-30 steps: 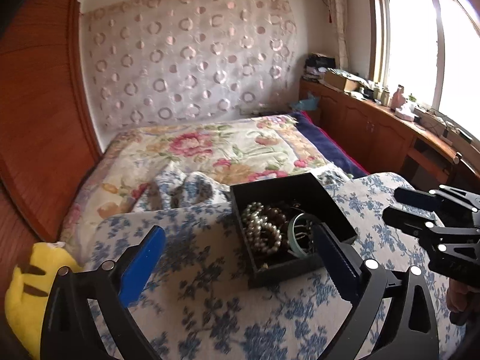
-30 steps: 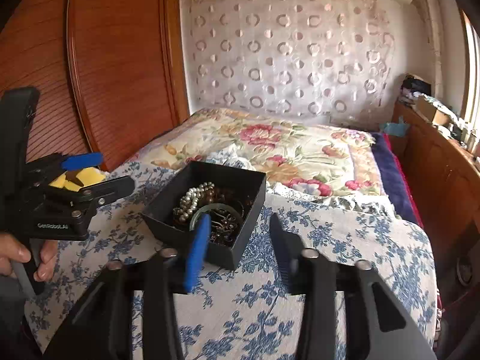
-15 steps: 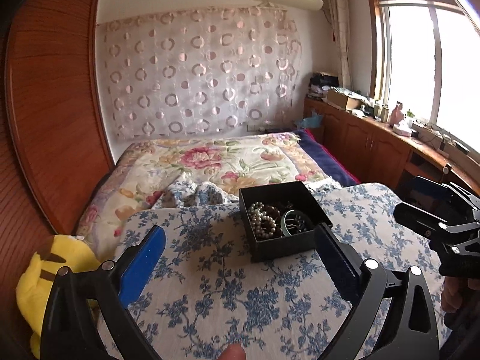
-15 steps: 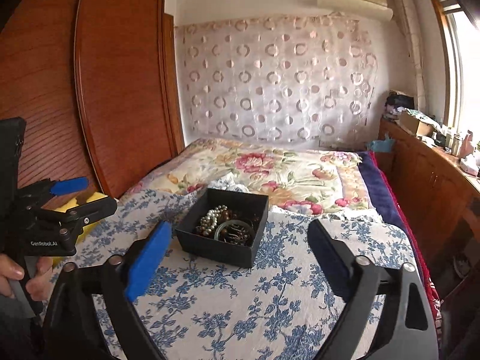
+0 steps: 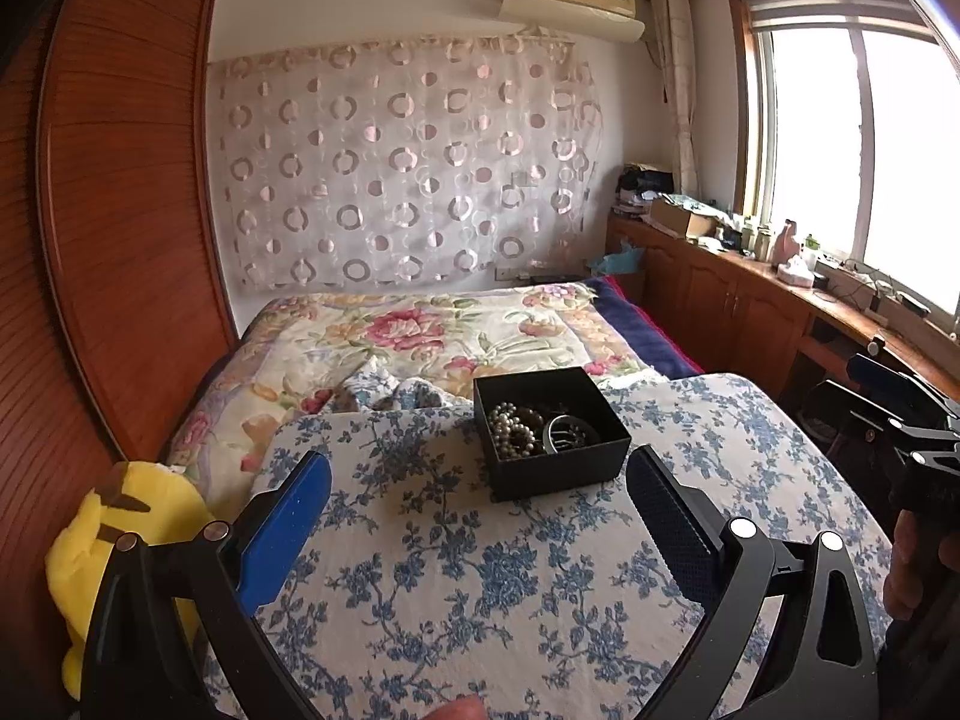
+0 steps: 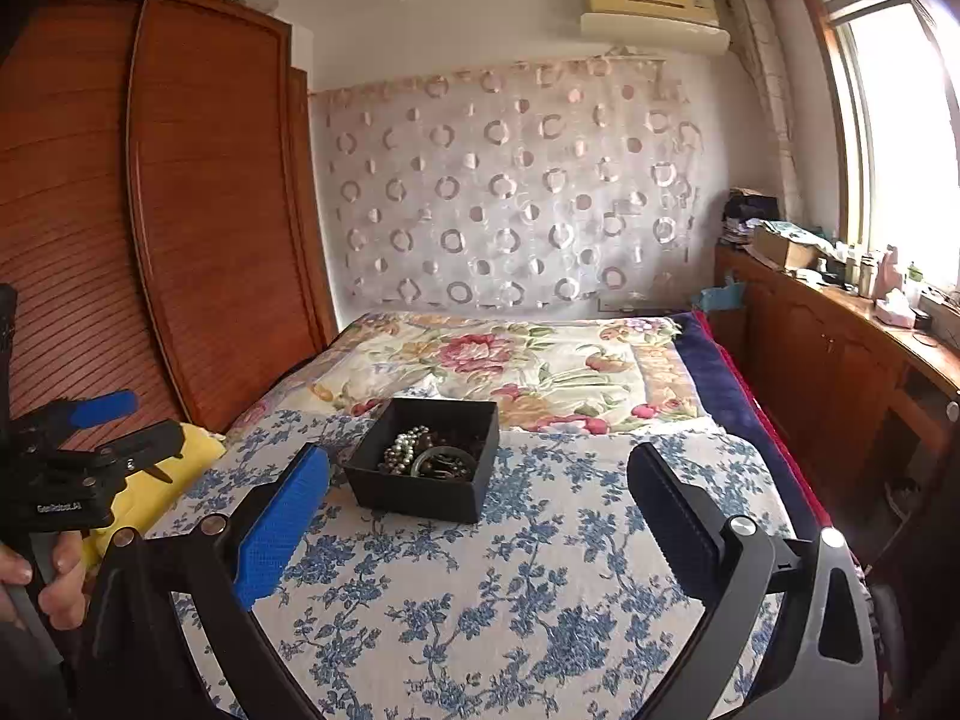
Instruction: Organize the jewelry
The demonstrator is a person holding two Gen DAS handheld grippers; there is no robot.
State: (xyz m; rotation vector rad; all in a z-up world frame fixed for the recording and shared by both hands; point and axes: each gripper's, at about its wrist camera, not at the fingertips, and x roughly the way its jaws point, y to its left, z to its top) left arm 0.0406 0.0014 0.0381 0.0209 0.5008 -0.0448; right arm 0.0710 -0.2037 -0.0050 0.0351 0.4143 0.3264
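One square black box [image 5: 551, 441], matte card, open top, sits on the blue-floral quilted cloth [image 5: 480, 570]. Inside: one pearl strand [image 5: 510, 429], one pale bangle [image 5: 567, 429], plus dark tangled pieces, count unclear. Left claw [image 5: 477, 510] level, held back from the box, spread wide, holding nothing. Right claw [image 6: 477, 501] same pose, wide open, nothing gripped. One yellow plush [image 5: 114, 546] at the left, floral bed [image 5: 432, 330] behind.
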